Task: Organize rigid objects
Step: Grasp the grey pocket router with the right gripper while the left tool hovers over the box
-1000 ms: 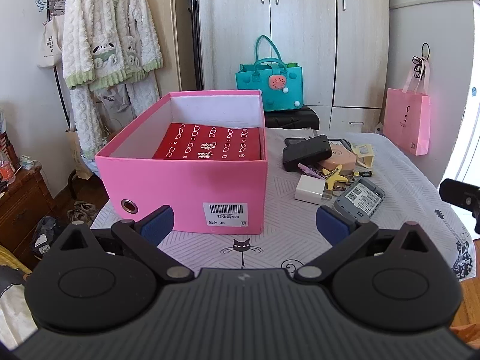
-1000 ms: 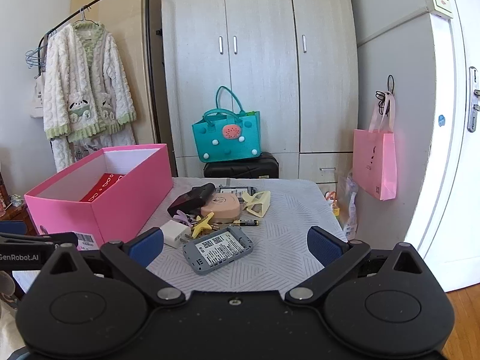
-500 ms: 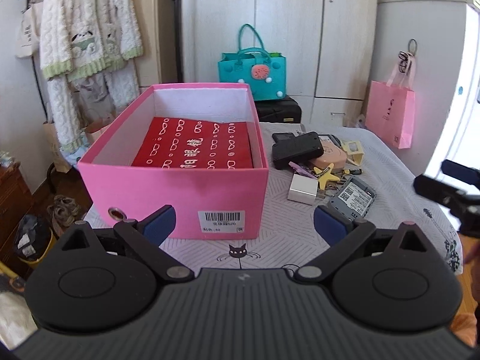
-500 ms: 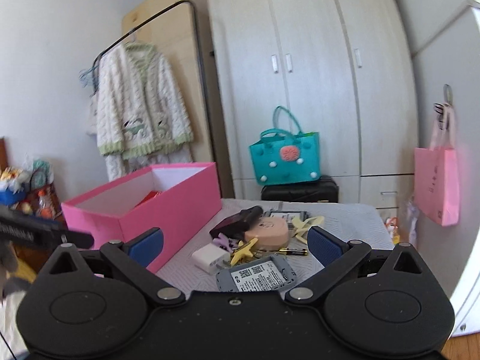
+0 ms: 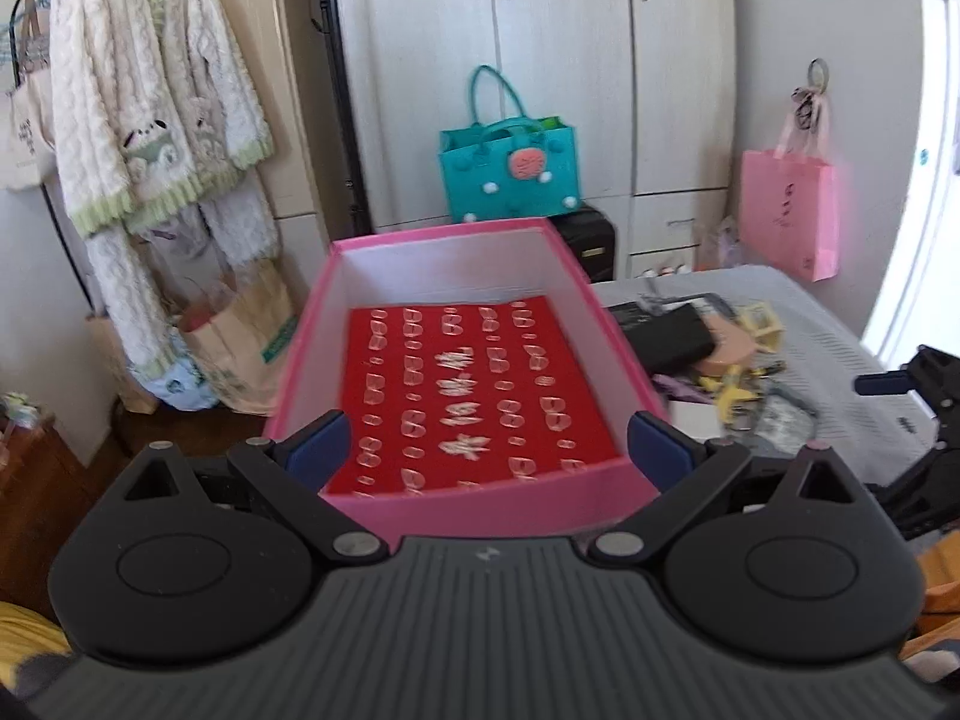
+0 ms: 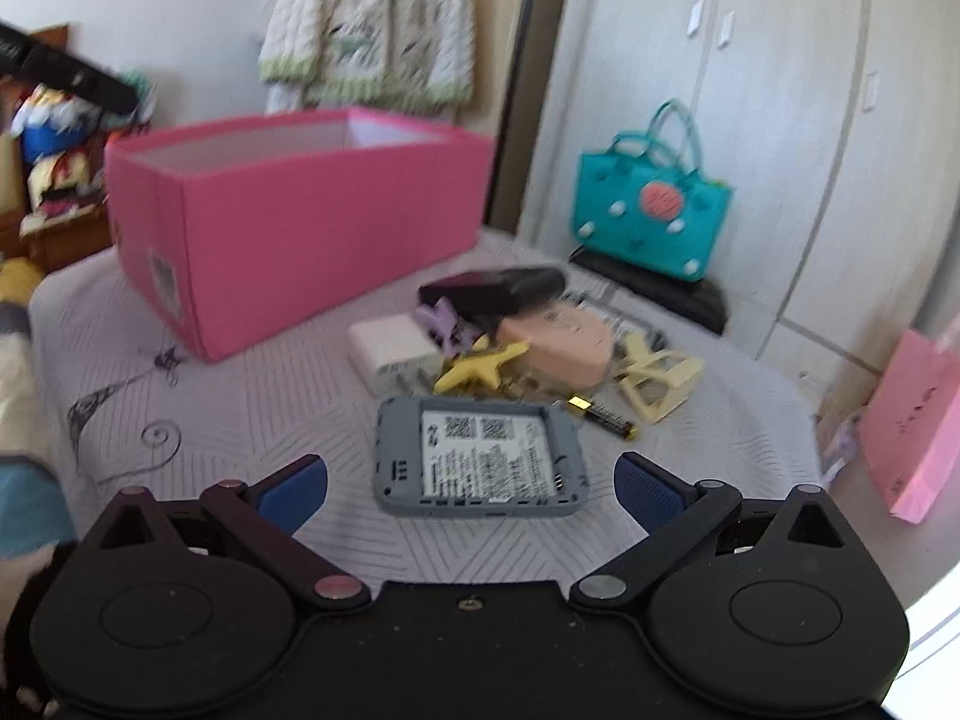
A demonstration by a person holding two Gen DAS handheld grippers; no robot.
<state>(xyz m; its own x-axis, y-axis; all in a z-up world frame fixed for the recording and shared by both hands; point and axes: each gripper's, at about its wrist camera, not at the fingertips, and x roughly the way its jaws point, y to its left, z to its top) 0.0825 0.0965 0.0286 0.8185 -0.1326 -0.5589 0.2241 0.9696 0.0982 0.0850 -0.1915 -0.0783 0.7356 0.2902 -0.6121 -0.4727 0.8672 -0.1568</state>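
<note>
- Left gripper [image 5: 485, 450]: jaws spread wide, nothing between them. Hangs over the near end of the pink box [image 5: 606, 324], blue pads straddling the box's width.
- Left wrist view looks down into the box: red patterned sheet [image 5: 468, 396] lies flat on the floor of it, white inner walls. Right wrist view only gets the box's outer pink walls [image 6: 312, 222] and top rim, contents hidden.
- Right gripper [image 6: 471, 489]: jaws also wide apart, empty. Low over the table, with the grey device [image 6: 477, 456] at 12 o'clock just ahead of the pads, label side up, not touched.
- Pile beyond the grey device, clear only in the right wrist view: white charger [image 6: 393, 354] at 11 o'clock, yellow star-shaped piece [image 6: 480, 366] just past the device, peach case [image 6: 561, 345] behind it, black pouch [image 6: 498, 291] furthest back, purple clip [image 6: 441, 321] against the pouch, pale yellow clip [image 6: 657, 381] at 1 o'clock, battery [image 6: 606, 417] just off the device's far right corner.
- Left wrist view shows the same pile at 3 o'clock of the box, blurred; only the black pouch [image 5: 666, 336] reads cleanly.
- Box sits at 10 o'clock of the pile on the patterned tablecloth [image 6: 258, 414], apart from it.
- Right gripper [image 5: 918, 408] shows at the right edge of the left wrist view.
- Background, both views: teal bag [image 6: 651, 210], wardrobe [image 5: 540, 60], knit cardigan [image 5: 150, 96], pink paper bag [image 5: 786, 210].
</note>
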